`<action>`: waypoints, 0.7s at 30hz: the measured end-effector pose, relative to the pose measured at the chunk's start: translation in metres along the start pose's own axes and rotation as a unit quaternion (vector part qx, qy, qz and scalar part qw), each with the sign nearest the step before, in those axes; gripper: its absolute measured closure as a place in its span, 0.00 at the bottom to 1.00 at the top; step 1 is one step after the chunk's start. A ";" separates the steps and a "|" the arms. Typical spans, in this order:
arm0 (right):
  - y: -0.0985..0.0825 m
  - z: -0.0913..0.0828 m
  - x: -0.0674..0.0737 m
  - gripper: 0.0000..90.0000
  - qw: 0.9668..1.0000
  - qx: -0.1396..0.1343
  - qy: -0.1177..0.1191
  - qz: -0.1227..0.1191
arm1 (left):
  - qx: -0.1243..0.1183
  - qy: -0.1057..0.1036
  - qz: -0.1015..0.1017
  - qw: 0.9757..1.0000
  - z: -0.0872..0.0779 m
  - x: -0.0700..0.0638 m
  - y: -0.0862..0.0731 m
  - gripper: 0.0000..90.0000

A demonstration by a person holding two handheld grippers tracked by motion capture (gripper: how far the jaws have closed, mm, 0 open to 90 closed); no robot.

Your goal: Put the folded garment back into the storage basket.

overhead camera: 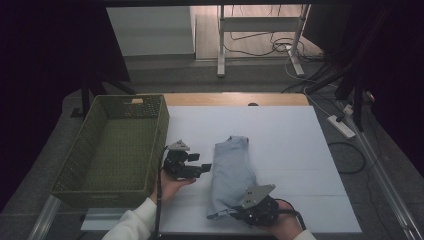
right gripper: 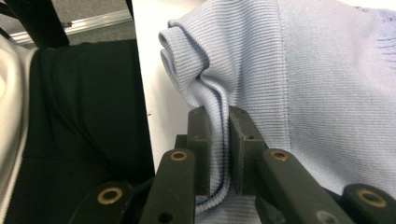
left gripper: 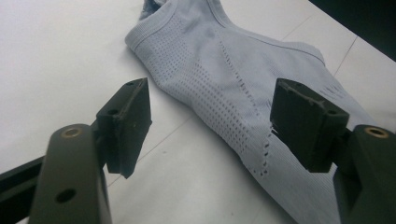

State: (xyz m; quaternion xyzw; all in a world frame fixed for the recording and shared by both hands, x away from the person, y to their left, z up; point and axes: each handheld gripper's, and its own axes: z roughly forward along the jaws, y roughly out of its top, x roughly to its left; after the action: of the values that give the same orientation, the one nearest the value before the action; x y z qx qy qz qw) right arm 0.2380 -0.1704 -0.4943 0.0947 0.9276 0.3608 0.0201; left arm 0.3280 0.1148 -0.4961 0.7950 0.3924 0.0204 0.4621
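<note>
A light blue knit garment (overhead camera: pixel 231 170) lies folded lengthwise on the white table (overhead camera: pixel 280 140). My right gripper (overhead camera: pixel 235 214) is at its near end, shut on the ribbed hem (right gripper: pixel 218 140), which bunches between the pads. My left gripper (overhead camera: pixel 204 168) rests on the table just left of the garment, jaws open and pointing at it. In the left gripper view the perforated fabric (left gripper: pixel 224 79) lies ahead of the open jaws, with the right fingertip (left gripper: pixel 306 123) over its edge and nothing pinched.
A green woven basket (overhead camera: pixel 87 150) stands at the table's left edge, close to my left hand. Behind the table are a white stand's legs (overhead camera: pixel 221 50) and cables on the floor. A power strip (overhead camera: pixel 341 126) lies to the right.
</note>
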 end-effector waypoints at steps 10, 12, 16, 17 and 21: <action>-0.003 0.000 -0.003 0.89 1.000 -0.007 0.009 0.022 | -0.002 -0.008 0.000 1.000 0.010 -0.001 0.006 0.33; -0.003 0.000 -0.002 0.89 1.000 -0.008 0.008 0.024 | -0.003 -0.007 0.000 1.000 0.012 -0.001 0.008 0.33; -0.003 -0.001 -0.003 0.89 1.000 -0.011 0.010 0.025 | -0.006 -0.004 -0.005 1.000 0.021 0.002 0.015 0.33; -0.003 -0.002 -0.003 0.89 1.000 -0.013 0.010 0.025 | -0.007 -0.004 -0.008 1.000 0.024 0.003 0.017 0.34; -0.004 -0.003 -0.002 0.89 0.999 -0.012 0.018 0.026 | -0.006 0.004 -0.017 1.000 0.035 0.009 0.026 0.34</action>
State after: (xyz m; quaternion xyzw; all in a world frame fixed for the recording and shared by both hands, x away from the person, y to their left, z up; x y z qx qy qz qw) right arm 0.2390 -0.1758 -0.4944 0.1120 0.9208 0.3736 -0.0047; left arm 0.3641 0.0885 -0.4997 0.7853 0.4073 0.0180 0.4658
